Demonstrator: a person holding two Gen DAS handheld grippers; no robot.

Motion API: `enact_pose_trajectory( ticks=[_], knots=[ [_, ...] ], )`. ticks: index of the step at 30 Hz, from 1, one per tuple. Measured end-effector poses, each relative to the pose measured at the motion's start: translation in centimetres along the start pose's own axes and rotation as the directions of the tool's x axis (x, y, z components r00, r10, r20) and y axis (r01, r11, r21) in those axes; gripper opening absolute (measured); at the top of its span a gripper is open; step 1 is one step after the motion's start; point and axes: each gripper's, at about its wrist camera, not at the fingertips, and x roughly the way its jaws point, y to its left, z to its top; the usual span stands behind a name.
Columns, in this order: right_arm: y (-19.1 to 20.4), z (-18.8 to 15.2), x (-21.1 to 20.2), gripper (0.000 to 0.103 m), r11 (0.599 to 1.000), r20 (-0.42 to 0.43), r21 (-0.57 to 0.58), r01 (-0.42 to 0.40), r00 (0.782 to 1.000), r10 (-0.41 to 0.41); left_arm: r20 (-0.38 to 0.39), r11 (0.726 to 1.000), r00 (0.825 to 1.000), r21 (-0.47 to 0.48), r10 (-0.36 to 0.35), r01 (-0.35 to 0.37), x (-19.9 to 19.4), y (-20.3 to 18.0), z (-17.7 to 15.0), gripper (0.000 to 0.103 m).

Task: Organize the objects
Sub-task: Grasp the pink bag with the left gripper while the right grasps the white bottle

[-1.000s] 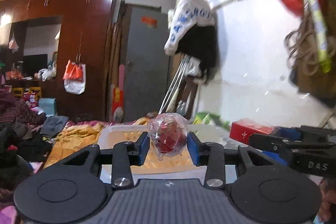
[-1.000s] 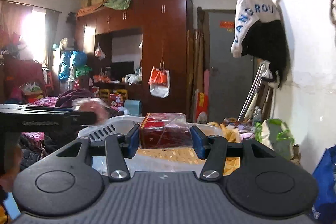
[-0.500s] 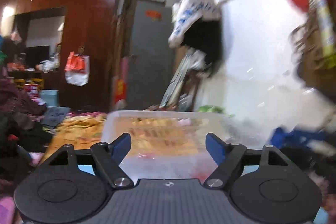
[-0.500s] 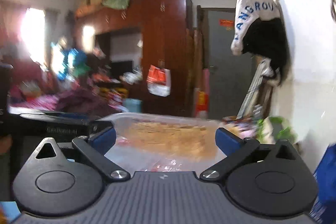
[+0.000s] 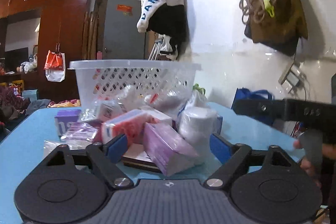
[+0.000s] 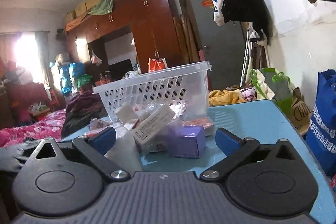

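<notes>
A clear white basket (image 5: pixel 134 81) stands at the far side of a blue table (image 5: pixel 252 129); it also shows in the right wrist view (image 6: pixel 155 89). A pile of packaged goods lies before it: a pink-purple pack (image 5: pixel 168 146), a red-white tissue pack (image 5: pixel 126 125), a white wrapped roll (image 5: pixel 197 121), a purple box (image 6: pixel 187 140), a white carton (image 6: pixel 153 127). My left gripper (image 5: pixel 169 143) is open and empty, low over the table with the pink-purple pack between its fingers. My right gripper (image 6: pixel 166 139) is open and empty, facing the purple box and carton.
The other hand-held gripper (image 5: pixel 294 112) crosses the right side of the left wrist view. A blue bag (image 6: pixel 323 119) and a green bag (image 6: pixel 271 85) stand right of the table. A bed with clothes (image 6: pixel 31 125) lies to the left. A wardrobe stands behind.
Both grippers opened and let go of the wrapped red item and the red box over the basket. Both then dropped down to table level in front of the pile.
</notes>
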Motion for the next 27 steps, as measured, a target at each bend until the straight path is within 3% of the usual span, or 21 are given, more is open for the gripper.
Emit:
enact_pose_trajectory(
  ticks=[1,4,13,15,20,25,27],
  knots=[
    [0.1,-0.1,0.1,0.103,1.0,-0.002,-0.007,0.005,1.0,-0.005,-0.003,1.0,1.0,0.005,0.011,-0.011,0.1,-0.4,-0.1,0.07],
    [0.4,-0.3,0.6,0.103,1.0,-0.019,-0.016,0.008,1.0,-0.009,-0.025,0.999,0.999,0.035,0.019,-0.019,0.6,-0.8,-0.7,0.059],
    [3.0,-1.4,1.7,0.101,0.995,-0.048,-0.094,-0.011,0.999,0.007,0.006,0.996,0.997,0.041,0.075,-0.075,-1.1,0.3,-1.6,0.055],
    [3.9,-1.6,2.3,0.092,0.991,-0.071,-0.134,-0.011,0.997,0.001,-0.001,0.995,0.996,0.042,0.086,-0.085,-1.3,0.8,-1.7,0.055],
    [5.7,-2.0,3.9,0.08,0.982,-0.125,-0.189,-0.002,0.992,-0.022,-0.005,0.995,0.996,0.044,0.086,-0.086,-1.5,1.3,-1.8,0.055],
    [6.3,-2.3,4.4,0.046,0.977,-0.16,-0.214,-0.014,0.987,-0.021,-0.009,0.992,0.995,0.072,0.1,-0.1,-1.2,0.9,-2.2,0.06],
    [6.0,-2.4,3.9,0.046,0.978,-0.152,-0.208,-0.011,0.988,-0.021,-0.005,0.991,0.994,0.074,0.111,-0.111,-1.2,0.9,-2.2,0.059]
  ],
)
